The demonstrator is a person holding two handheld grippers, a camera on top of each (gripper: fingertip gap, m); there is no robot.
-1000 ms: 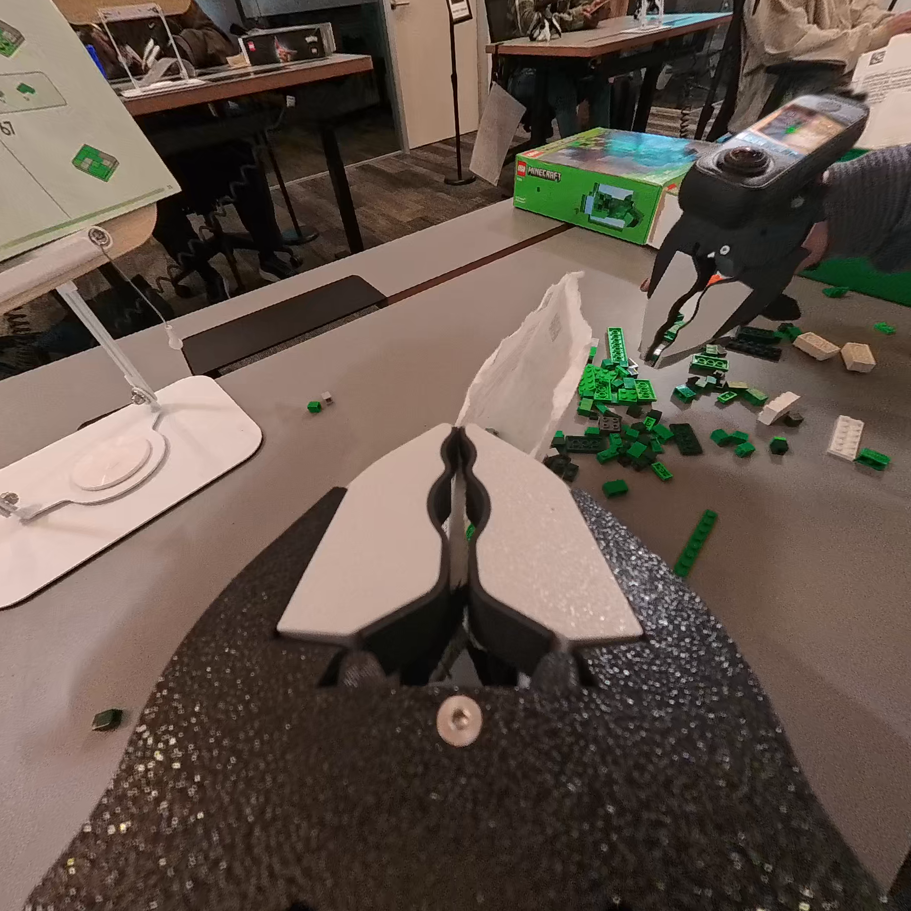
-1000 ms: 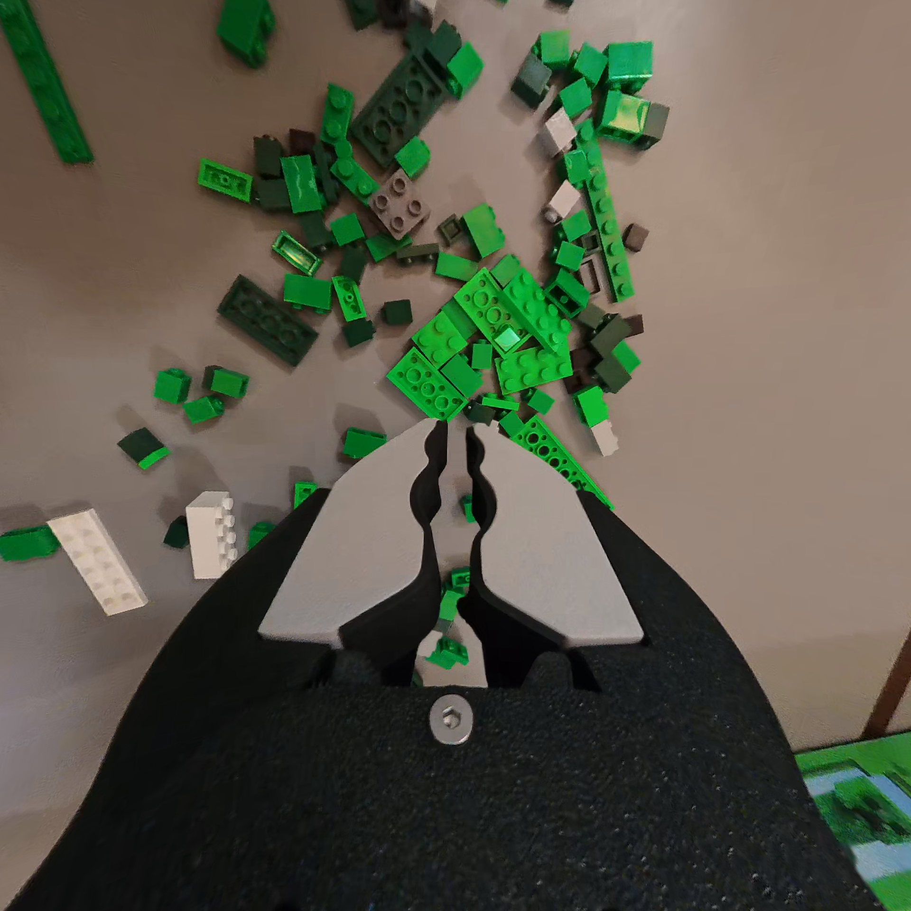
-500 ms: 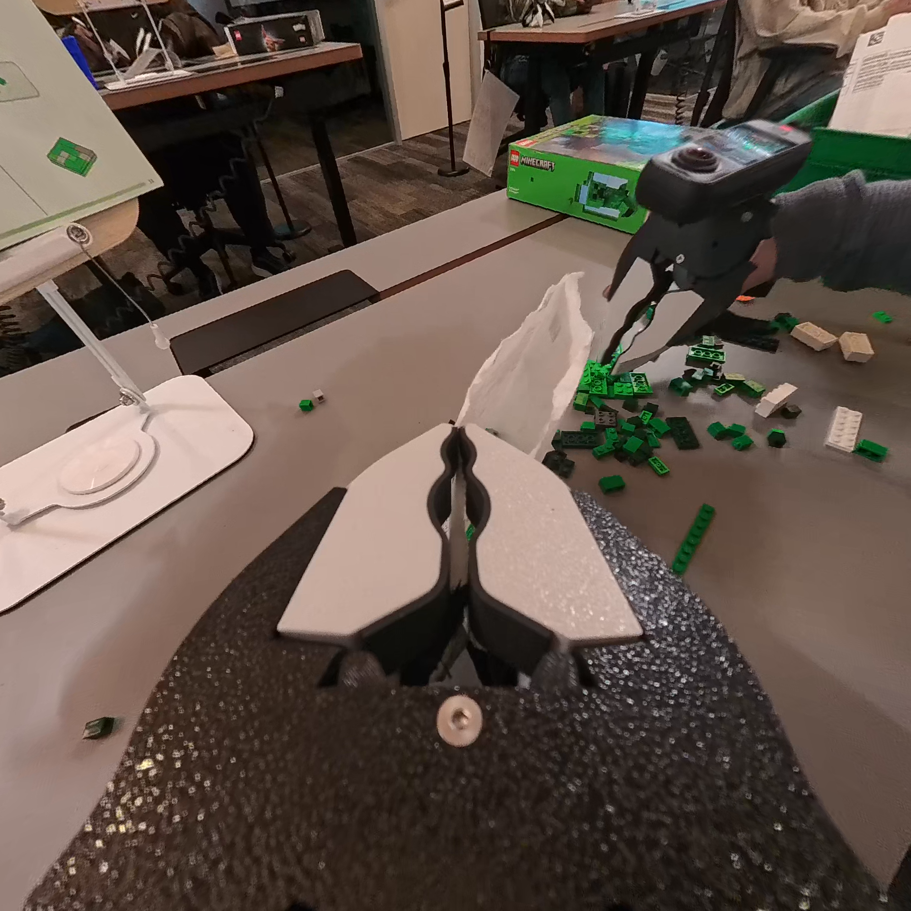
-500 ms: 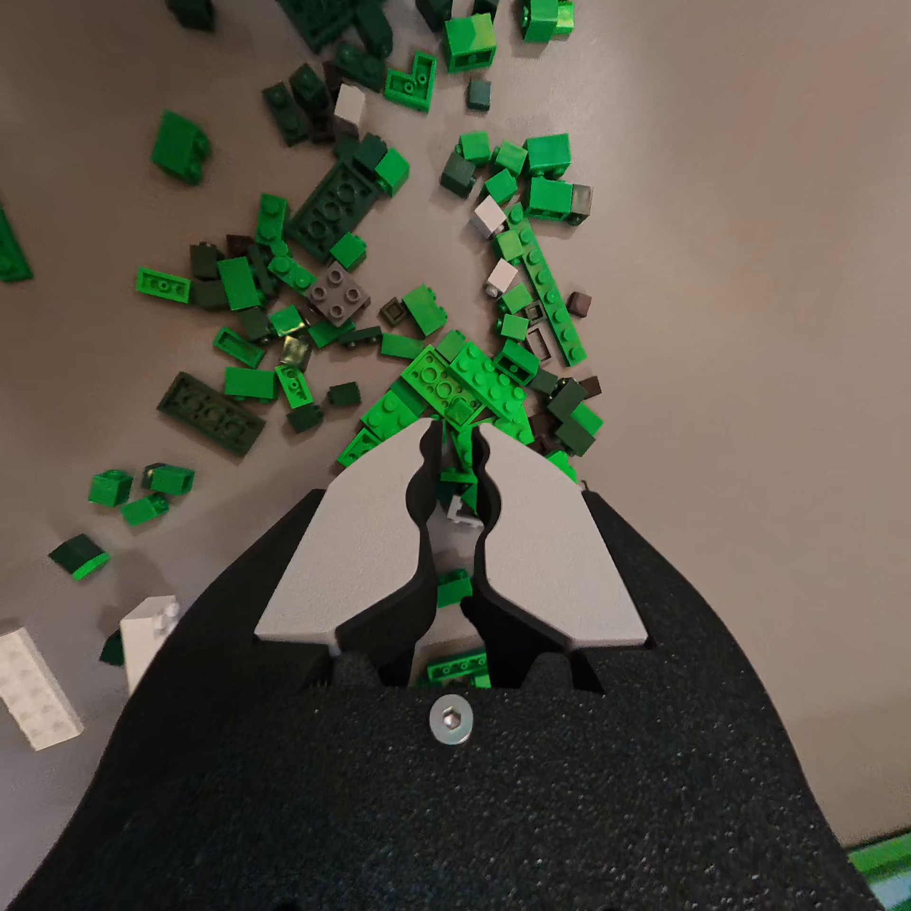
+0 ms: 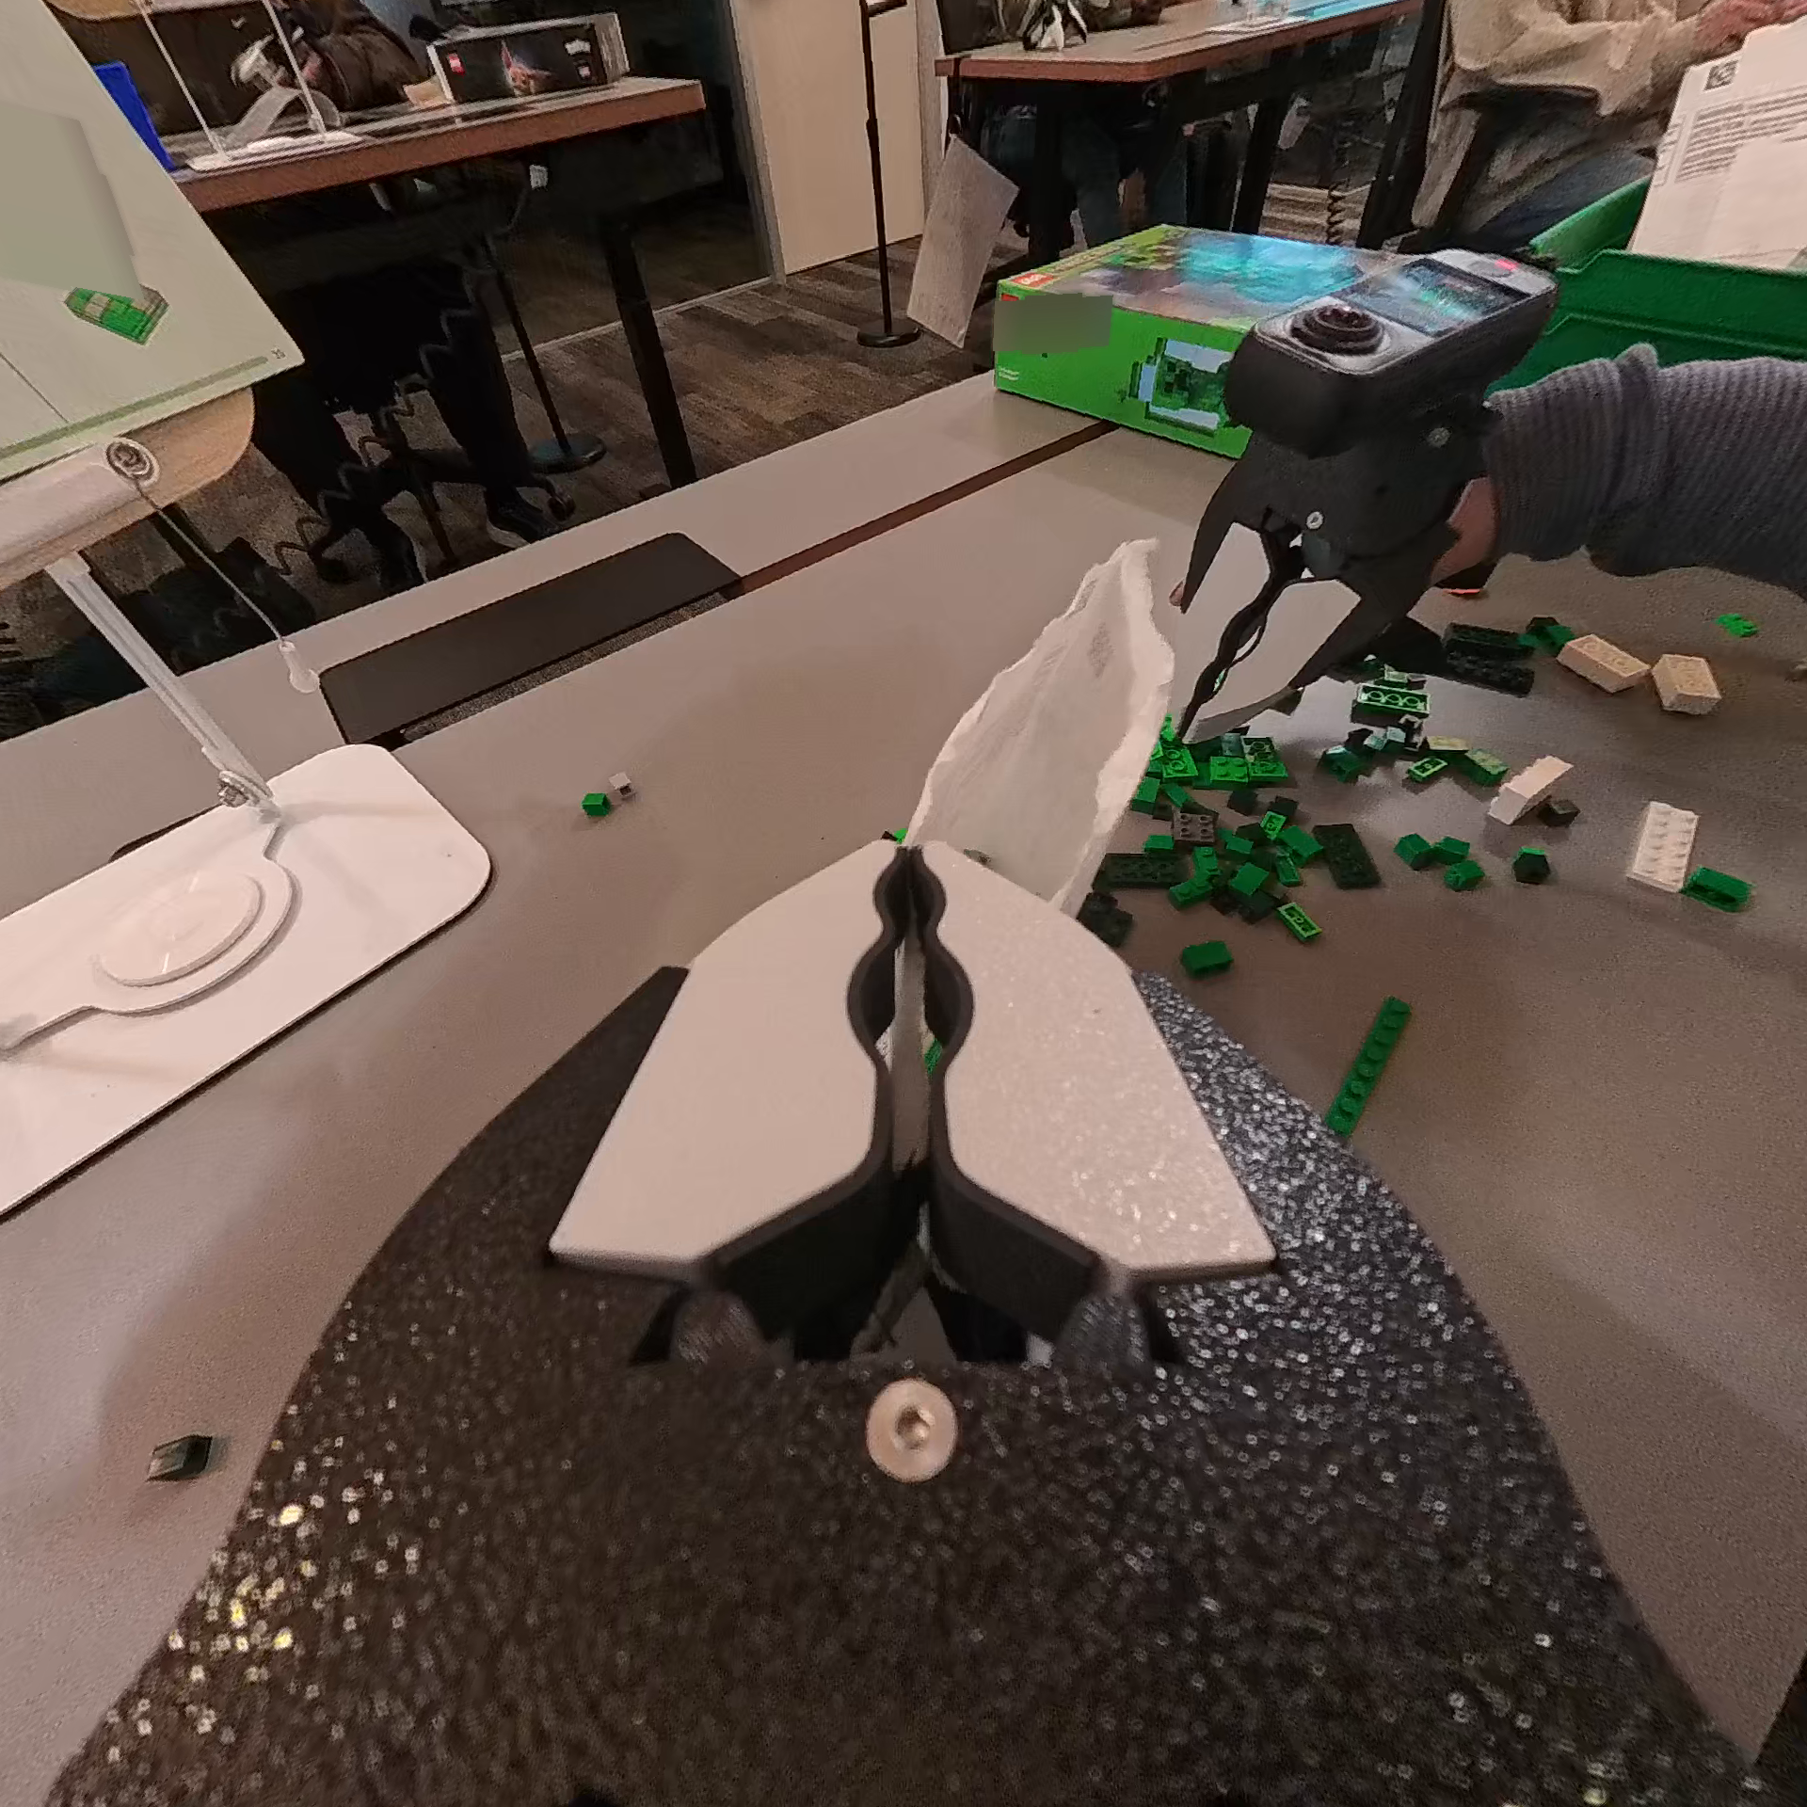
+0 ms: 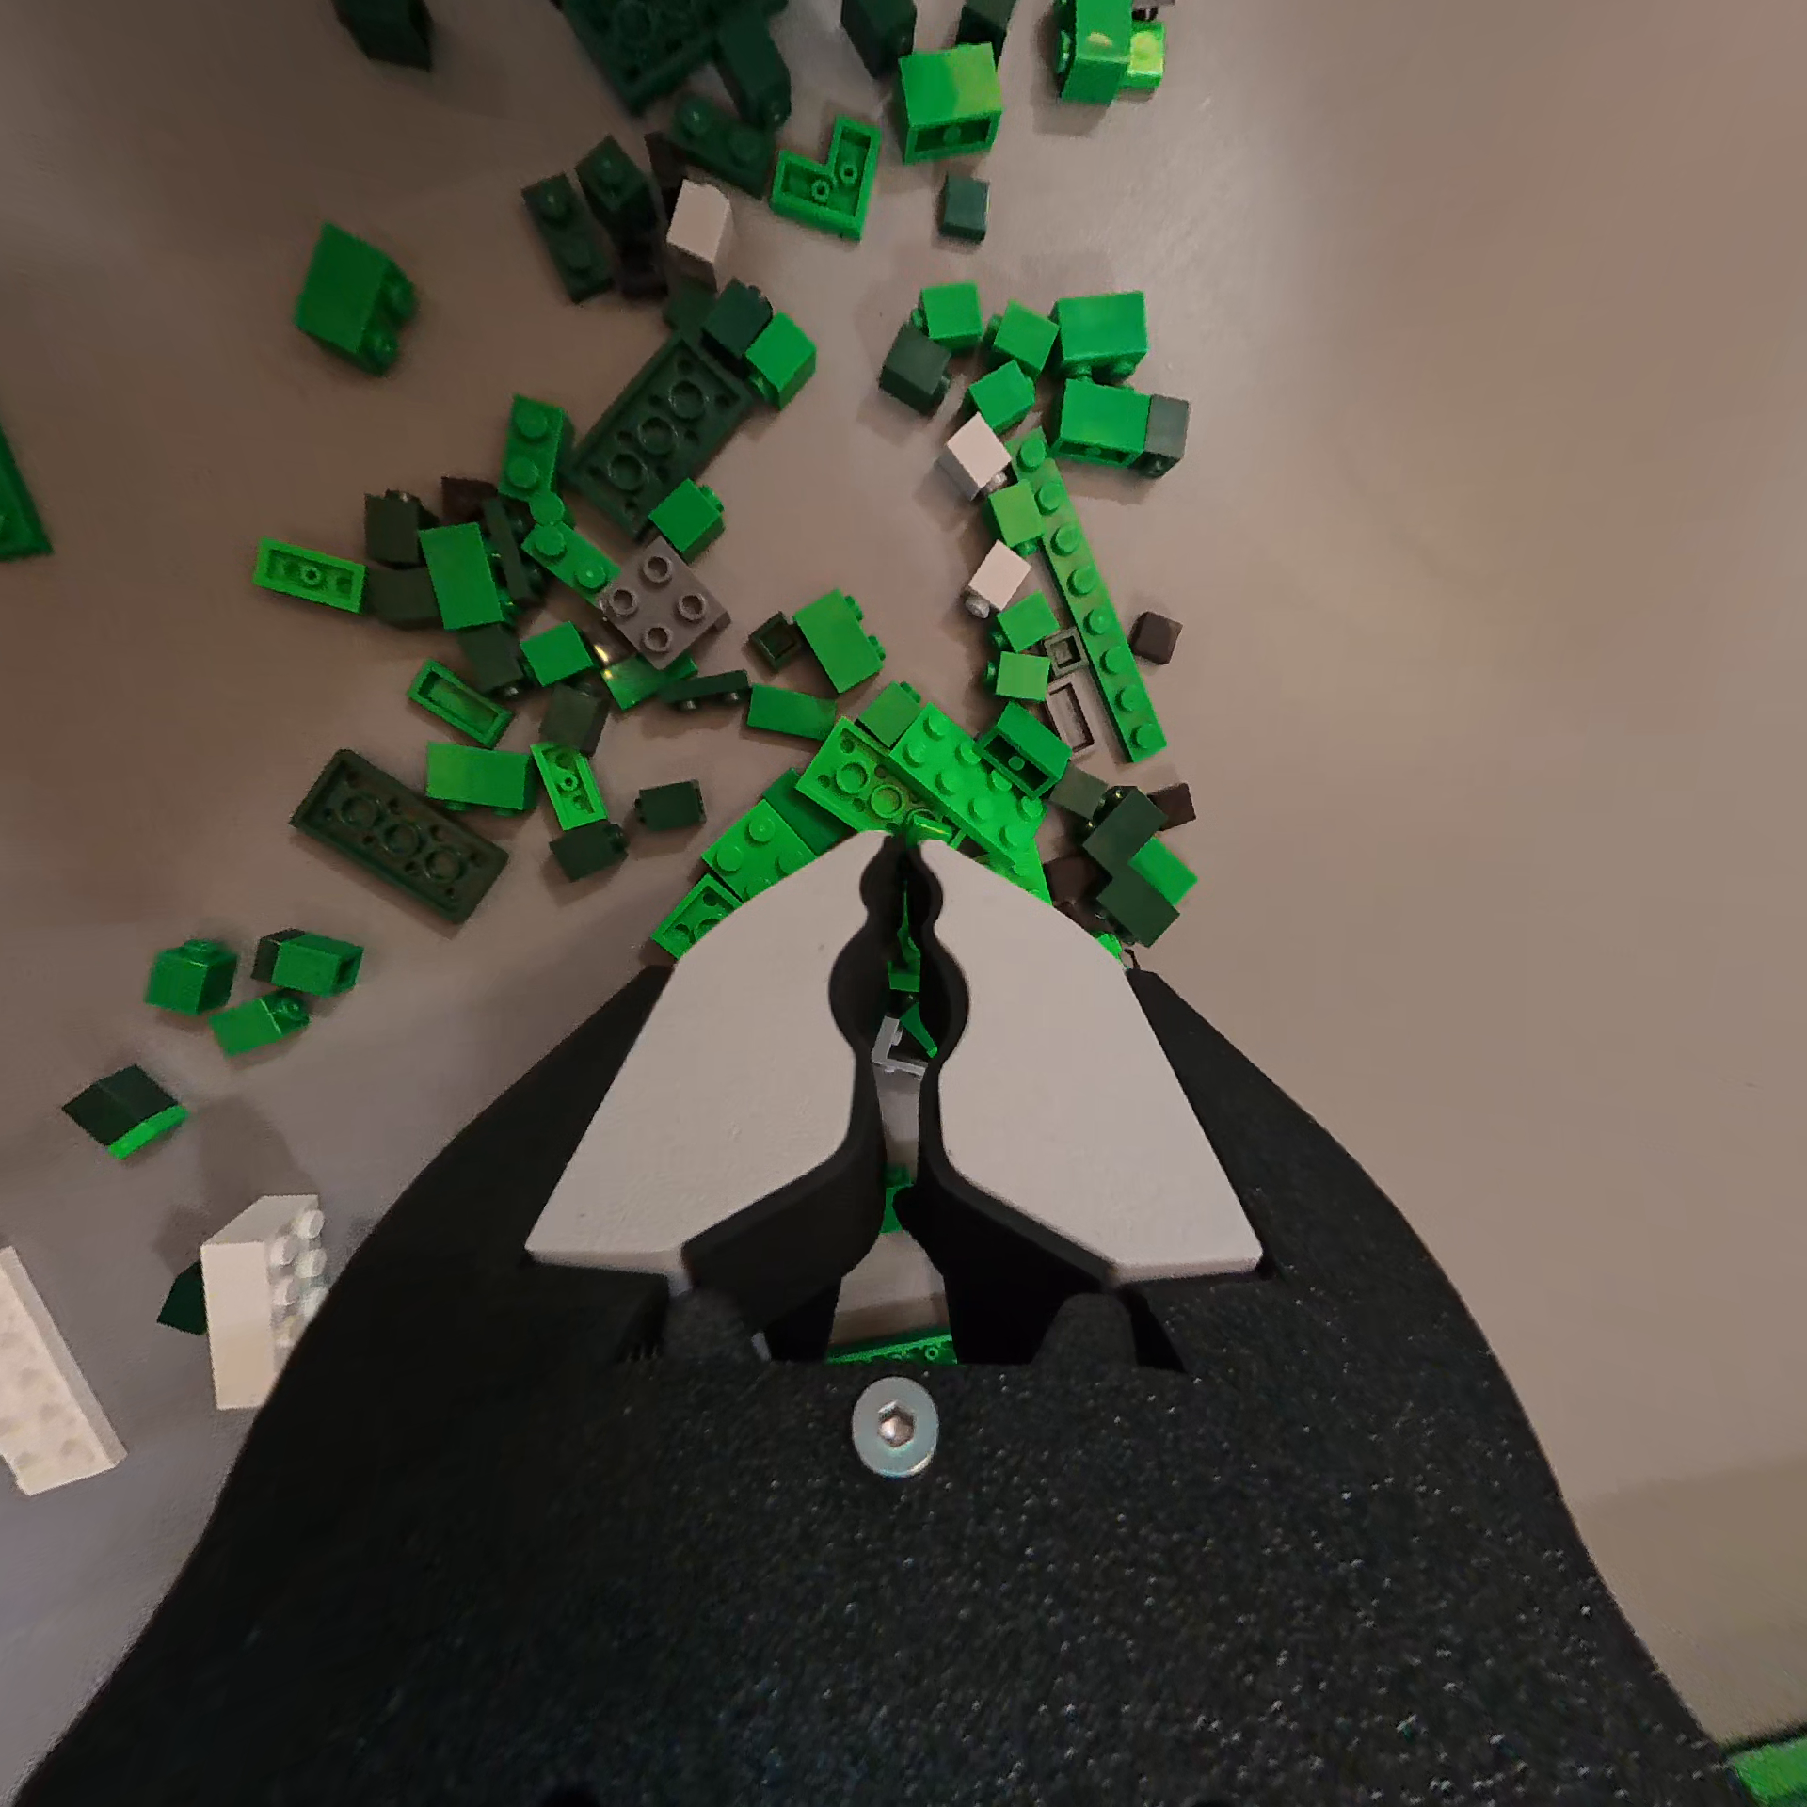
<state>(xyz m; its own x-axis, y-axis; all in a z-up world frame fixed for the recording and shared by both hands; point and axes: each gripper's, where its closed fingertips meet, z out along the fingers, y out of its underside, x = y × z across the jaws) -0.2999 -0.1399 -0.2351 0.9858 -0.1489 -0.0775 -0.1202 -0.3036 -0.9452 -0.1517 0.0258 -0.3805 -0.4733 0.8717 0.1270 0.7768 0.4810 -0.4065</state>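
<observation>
The left claw (image 5: 909, 865) pinches a thin, floppy white paper bag (image 5: 1046, 753). The right claw (image 6: 902, 853), almost closed, noses small hard green plastic bricks (image 6: 909, 772); whether it grips one, I cannot tell.

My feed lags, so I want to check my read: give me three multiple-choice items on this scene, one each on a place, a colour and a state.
1. The right gripper has its tips at:
A) the white stand
B) the green brick pile
C) the box

2. The square four-stud plate is:
A) grey
B) red
C) yellow

3. The left gripper is:
A) wide open
B) shut on the white bag
C) shut on a brick

Key:
1 B, the tips sit at the pile's edge.
2 A, it is grey among green bricks.
3 B, the bag sticks up from between shut jaws.
</observation>
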